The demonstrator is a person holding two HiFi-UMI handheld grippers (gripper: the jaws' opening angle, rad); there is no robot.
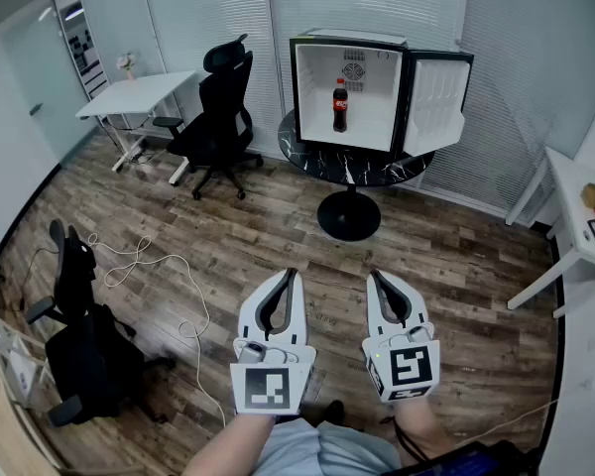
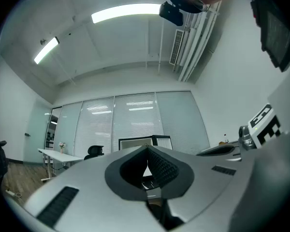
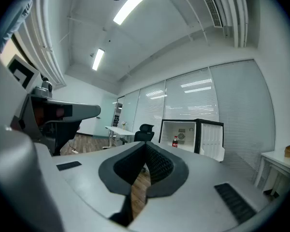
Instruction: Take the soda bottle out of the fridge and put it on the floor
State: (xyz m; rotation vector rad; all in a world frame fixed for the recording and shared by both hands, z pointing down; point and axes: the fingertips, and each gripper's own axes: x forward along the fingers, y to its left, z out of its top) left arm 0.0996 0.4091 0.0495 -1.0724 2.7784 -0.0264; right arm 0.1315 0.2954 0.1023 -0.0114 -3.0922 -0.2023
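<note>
Both claws are pressed together with nothing between them: the left claw [image 1: 291, 274] and the right claw [image 1: 376, 274] hover side by side over the wooden floor [image 1: 278, 221], well apart from the goal. Across the room the soda bottle [image 1: 340, 105] stands upright and alone inside the small white fridge [image 1: 312, 92], whose door [image 1: 438, 92] hangs wide open; the fridge sits on a round black surface [image 1: 377, 169]. The bottle looks full, so probably fairly heavy, with smooth, possibly cold-damp plastic that could slip. Being tall and narrow, it would tip easily; gripping the broad body at the label, kept upright, seems safest.
</note>
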